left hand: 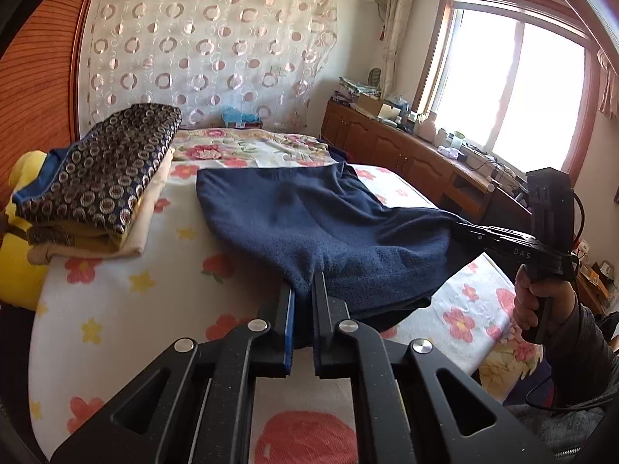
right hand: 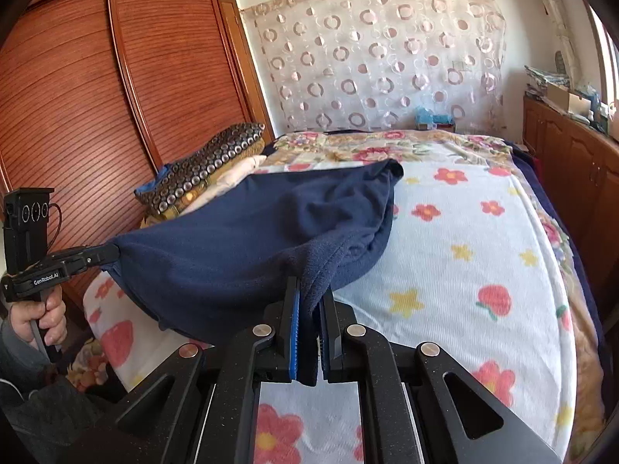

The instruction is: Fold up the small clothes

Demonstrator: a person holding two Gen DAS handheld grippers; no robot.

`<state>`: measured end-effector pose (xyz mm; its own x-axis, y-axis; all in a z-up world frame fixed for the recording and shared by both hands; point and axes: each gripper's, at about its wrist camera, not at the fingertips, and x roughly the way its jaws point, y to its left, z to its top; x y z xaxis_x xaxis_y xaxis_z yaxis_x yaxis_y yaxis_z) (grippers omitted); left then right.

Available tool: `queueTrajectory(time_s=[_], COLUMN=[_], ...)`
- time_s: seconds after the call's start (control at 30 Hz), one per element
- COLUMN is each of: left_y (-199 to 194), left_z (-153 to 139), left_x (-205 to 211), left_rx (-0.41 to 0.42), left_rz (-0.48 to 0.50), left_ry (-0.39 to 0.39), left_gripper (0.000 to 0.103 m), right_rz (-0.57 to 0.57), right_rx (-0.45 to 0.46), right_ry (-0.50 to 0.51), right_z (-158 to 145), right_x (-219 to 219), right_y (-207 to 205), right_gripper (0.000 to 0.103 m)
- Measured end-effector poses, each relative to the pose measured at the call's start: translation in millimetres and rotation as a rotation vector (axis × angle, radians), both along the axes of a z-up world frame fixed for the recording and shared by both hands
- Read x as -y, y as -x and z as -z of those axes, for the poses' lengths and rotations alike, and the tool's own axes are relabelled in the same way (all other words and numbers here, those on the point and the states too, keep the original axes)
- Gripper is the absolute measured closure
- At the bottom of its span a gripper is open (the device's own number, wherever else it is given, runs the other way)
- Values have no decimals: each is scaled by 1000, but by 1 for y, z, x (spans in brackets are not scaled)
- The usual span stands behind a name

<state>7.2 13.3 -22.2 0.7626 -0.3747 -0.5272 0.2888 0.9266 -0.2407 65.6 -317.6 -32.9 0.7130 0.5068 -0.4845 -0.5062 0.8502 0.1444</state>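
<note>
Left gripper (left hand: 303, 286) and right gripper (right hand: 311, 297) each clamp a near corner of the navy fleece garment (left hand: 309, 216) — hem raised ahead for folding.

I count one navy garment (left hand: 309, 228) on one bed (left hand: 116, 309). I have two grippers, the left gripper (left hand: 303, 286) and the right gripper (right hand: 311, 294), each with two fingers (left hand: 286, 309). One stack of folded bedding (left hand: 96, 178) sits there, with one yellow plush toy (left hand: 19, 232), one window (left hand: 514, 92) and one wardrobe (right hand: 116, 96).
</note>
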Motion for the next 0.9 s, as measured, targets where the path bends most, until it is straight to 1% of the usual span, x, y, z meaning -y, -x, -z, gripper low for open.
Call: queueTrajectory(time_s=[0.27, 0.37, 0.5, 0.6, 0.73, 0.9], left_y=[-17, -29, -49, -67, -94, -130], left_z=[-10, -15, -22, -24, -28, -33], left_x=[-1, -3, -6, -9, -13, -14], left_rx=[31, 34, 45, 52, 43, 43], left_rz=[-14, -18, -25, -33, -50, -69], left_ry=[-24, -24, -30, -40, -28, -36], left_gripper=[95, 95, 95, 95, 95, 95], right_rz=[8, 4, 6, 5, 4, 2], right_rx=[23, 32, 40, 61, 61, 61], right_ry=[-1, 8, 25, 62, 61, 71], right_z=[6, 0, -5, -5, -7, -14], right_x=[-6, -9, -15, -24, -26, -31], right_y=[-6, -12, -27, -41, -61, -92], right_gripper=[95, 95, 95, 95, 95, 95])
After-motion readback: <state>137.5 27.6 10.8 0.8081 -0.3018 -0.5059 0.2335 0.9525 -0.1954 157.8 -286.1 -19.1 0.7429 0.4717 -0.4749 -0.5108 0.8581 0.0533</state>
